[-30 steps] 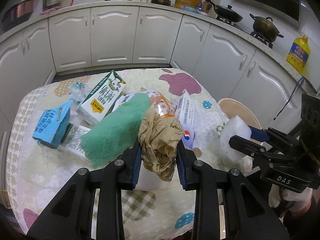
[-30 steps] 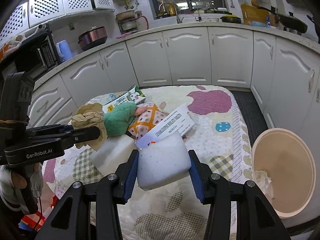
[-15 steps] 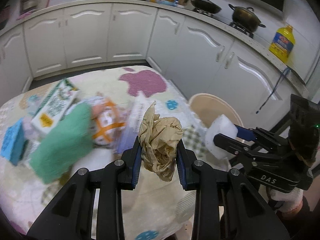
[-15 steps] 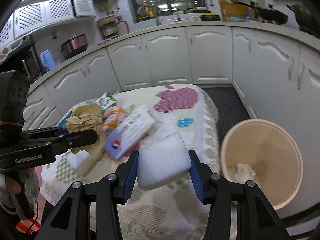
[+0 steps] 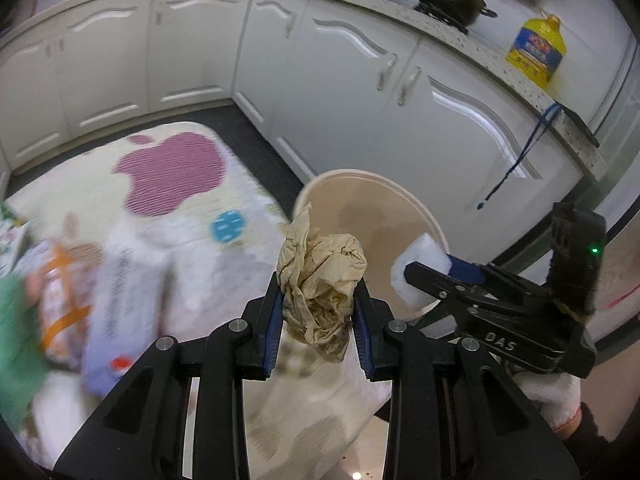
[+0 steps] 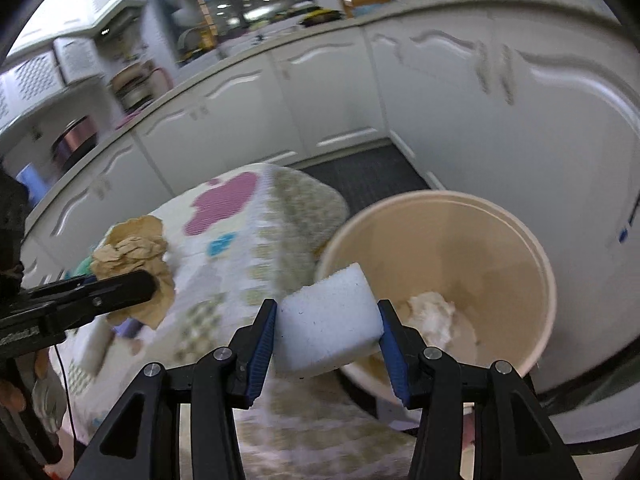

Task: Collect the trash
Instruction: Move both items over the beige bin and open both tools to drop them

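Note:
My left gripper is shut on a crumpled brown paper wad and holds it in the air near the table's right edge; the wad also shows in the right wrist view. My right gripper is shut on a white foam block and holds it over the near rim of the beige trash bin. In the left wrist view the block sits at the bin's right rim. White crumpled trash lies in the bin.
The table with a patterned cloth stands left of the bin. On it lie a green cloth, an orange packet and a white box, all blurred. White cabinets run behind.
Both grippers have swung right, away from the table's clutter and toward the bin. The foam block has come over the bin's rim. Both grips are unchanged.

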Motion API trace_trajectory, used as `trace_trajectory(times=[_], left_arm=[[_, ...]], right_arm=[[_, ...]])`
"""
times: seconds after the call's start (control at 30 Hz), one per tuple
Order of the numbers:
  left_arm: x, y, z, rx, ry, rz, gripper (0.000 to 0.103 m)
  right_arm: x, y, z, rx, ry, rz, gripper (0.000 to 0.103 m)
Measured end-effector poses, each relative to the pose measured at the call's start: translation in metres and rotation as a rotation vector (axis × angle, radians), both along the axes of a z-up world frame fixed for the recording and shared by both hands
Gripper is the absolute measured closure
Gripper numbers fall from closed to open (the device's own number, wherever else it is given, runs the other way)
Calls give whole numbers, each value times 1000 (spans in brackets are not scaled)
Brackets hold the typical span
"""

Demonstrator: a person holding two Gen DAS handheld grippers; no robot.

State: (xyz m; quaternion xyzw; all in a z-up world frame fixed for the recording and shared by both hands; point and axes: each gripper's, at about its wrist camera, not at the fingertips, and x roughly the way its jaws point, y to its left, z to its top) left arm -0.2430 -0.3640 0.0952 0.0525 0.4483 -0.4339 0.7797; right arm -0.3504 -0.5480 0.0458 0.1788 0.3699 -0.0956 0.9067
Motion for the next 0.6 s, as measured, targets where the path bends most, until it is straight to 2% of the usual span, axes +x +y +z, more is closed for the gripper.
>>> trace_trajectory(times=[0.2, 0.33, 0.6], left_arm=[[9, -50, -11, 5, 30, -36, 74], [17, -75, -20, 15, 33, -34, 74], [23, -100, -31, 35, 28, -48, 74]], right_arm=[[-2, -36, -14, 37, 29, -98, 53], [-2, -45, -19, 32, 47, -119, 53], [1, -59, -19, 31, 57, -160, 51]])
